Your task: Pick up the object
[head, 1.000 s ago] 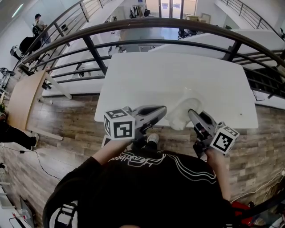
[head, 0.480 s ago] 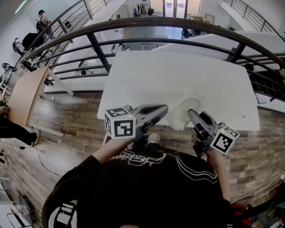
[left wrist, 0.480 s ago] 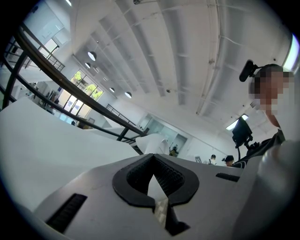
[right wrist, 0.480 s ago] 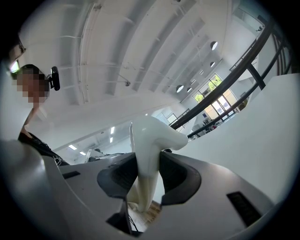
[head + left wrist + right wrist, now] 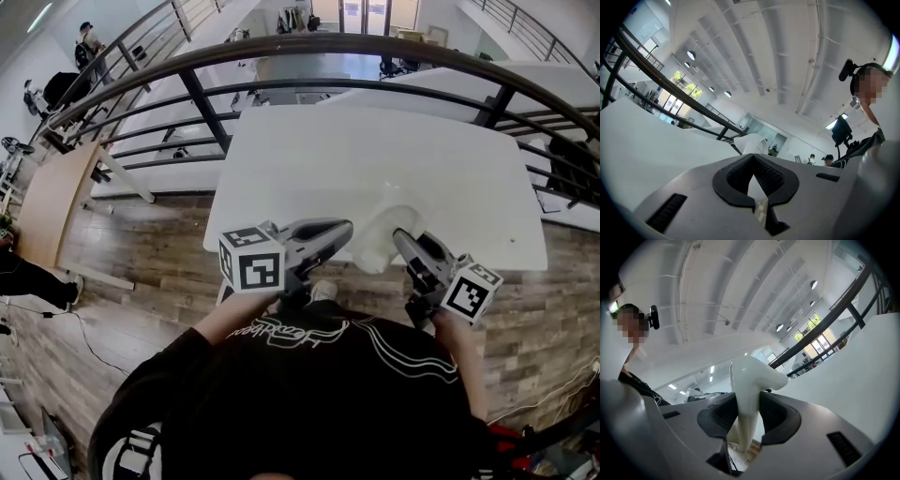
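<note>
Right now my right hand-held gripper [image 5: 405, 240] is clamped on the white object [image 5: 378, 242] at the table's [image 5: 375, 159] near edge, lower centre of the head view. My left hand-held gripper [image 5: 343, 229], just left of it, has its 2 jaws together, empty.

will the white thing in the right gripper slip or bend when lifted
Probably stiff: the white object shows no dent where the right gripper pinches it. Its glossy surface looks slippery, so it could slide. The wider top overhangs the pads, so it might pivot.
</note>
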`<control>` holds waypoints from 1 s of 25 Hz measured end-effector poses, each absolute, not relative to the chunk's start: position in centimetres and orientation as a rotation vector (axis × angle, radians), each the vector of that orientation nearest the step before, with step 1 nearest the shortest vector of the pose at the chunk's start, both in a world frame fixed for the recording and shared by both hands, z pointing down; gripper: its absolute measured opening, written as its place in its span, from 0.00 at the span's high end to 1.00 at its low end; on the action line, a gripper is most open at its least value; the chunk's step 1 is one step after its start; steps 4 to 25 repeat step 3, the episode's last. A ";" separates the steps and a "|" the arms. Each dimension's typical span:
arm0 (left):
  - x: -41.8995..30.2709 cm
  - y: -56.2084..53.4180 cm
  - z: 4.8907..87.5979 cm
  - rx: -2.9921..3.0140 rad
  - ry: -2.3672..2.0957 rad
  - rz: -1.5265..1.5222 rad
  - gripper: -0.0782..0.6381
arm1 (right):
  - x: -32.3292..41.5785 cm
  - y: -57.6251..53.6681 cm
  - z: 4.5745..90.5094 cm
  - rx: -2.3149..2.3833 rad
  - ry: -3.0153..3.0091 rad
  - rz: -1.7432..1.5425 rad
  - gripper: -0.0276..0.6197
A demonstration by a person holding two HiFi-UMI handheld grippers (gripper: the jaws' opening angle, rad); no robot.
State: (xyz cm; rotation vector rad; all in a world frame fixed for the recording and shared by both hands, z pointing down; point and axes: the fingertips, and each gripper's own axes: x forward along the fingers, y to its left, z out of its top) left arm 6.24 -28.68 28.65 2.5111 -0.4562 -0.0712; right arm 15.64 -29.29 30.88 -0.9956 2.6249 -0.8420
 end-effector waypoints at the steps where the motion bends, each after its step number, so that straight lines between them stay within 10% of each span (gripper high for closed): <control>1: 6.2 -28.7 28.7 2.511 -0.455 -0.072 0.88 | 15.6 -29.3 30.9 -0.997 2.625 -0.843 0.76; 25: 6.1 -28.8 28.7 2.511 -0.453 -0.074 0.88 | 15.4 -29.4 31.0 -0.998 2.625 -0.843 0.76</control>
